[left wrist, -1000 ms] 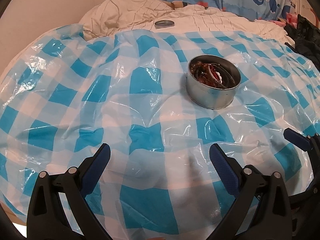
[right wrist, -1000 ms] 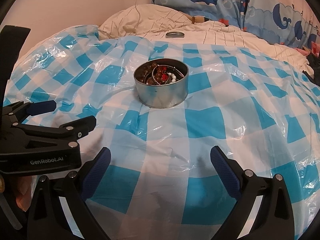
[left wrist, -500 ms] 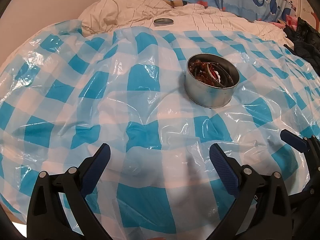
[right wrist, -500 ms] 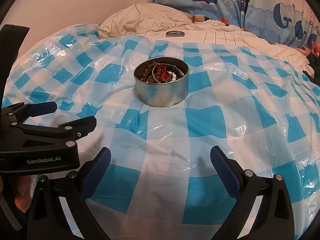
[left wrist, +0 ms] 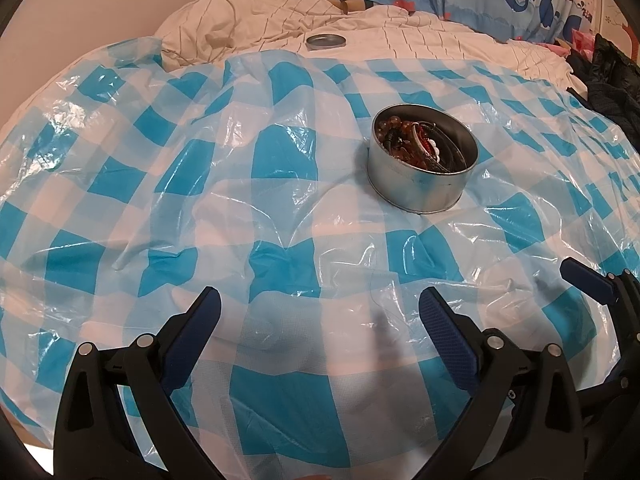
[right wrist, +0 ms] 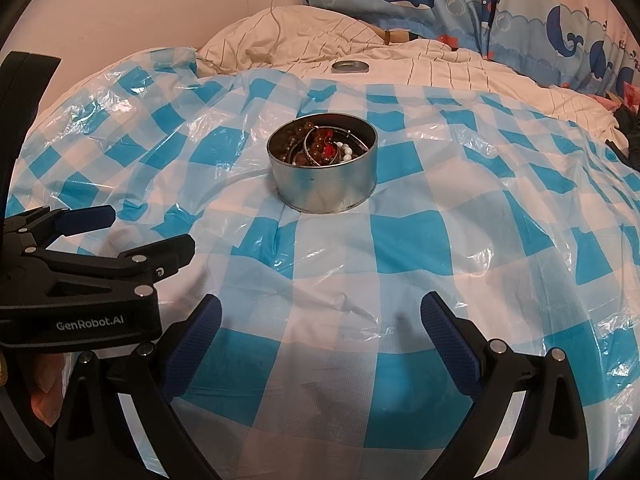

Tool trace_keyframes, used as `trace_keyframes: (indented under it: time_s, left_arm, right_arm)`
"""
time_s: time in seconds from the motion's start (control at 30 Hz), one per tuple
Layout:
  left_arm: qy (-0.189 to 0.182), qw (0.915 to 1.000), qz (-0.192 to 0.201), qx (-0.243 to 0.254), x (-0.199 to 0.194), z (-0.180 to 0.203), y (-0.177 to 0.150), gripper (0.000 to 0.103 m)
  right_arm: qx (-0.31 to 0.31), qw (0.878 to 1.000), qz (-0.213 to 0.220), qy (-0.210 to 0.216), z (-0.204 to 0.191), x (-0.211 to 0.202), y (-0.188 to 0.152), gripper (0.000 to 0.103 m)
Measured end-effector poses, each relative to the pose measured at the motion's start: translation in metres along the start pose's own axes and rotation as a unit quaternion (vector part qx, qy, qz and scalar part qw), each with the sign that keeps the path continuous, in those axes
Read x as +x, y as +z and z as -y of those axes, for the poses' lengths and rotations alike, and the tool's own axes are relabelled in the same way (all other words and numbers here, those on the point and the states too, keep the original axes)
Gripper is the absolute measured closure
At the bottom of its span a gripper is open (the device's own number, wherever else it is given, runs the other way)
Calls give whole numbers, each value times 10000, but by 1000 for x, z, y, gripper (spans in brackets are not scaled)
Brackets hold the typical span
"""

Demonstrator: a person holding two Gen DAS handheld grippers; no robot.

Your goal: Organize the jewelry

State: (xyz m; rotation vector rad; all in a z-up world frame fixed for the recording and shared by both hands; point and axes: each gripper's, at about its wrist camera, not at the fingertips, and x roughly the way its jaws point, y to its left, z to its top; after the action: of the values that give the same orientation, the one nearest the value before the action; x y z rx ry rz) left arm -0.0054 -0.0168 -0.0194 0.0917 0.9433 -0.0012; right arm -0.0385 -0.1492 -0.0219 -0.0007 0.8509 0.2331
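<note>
On the left tongs [right wrist: 132, 228], white lettering reads "GenRobot.AI".

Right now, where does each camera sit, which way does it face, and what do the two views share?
Left wrist: on the left claw, looking forward over the checked sheet; the tin is ahead to the right, and the right claw's tip shows at the right edge.
Right wrist: on the right claw, facing the tin almost head-on; the left claw shows at left.
Shared: tin, sheet, lid.

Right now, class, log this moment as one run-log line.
left tool open | right tool open | tin holds beads | lid off, behind
</note>
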Motion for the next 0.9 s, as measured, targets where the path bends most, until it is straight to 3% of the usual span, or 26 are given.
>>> trace_keyframes:
  time_s: [0.9]
  left_arm:
    - [-9, 10000, -7, 10, 0, -2, -1, 8]
  right_arm:
    - [-6, 10000, 0, 13, 1, -1, 2, 7]
